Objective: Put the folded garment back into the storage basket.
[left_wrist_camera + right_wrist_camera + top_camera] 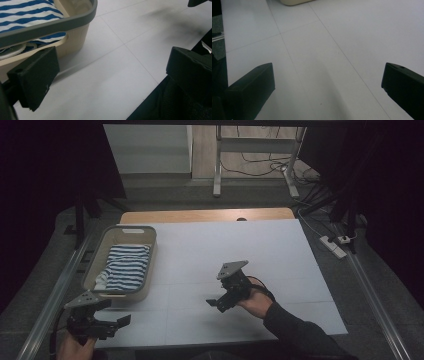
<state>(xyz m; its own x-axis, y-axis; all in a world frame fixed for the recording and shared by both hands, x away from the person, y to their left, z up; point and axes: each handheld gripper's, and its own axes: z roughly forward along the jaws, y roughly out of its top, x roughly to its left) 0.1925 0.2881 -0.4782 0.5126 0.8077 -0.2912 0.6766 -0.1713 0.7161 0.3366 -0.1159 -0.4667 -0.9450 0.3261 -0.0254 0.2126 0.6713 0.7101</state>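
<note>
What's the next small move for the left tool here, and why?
Probably ease the left tool forward and up over the basket's near rim. Its jaws stand open and empty just short of the basket, and the striped cloth lies inside, untouched. The right tool is open too, farther off.

The left gripper (117, 324) sits at the near left, held from below by the left hand (75, 347), jaws spread wide and empty. The right gripper (216, 302) hovers near centre, jaws wide apart, right hand (256, 302) and dark sleeve (300, 332) trailing to the near right.
</note>
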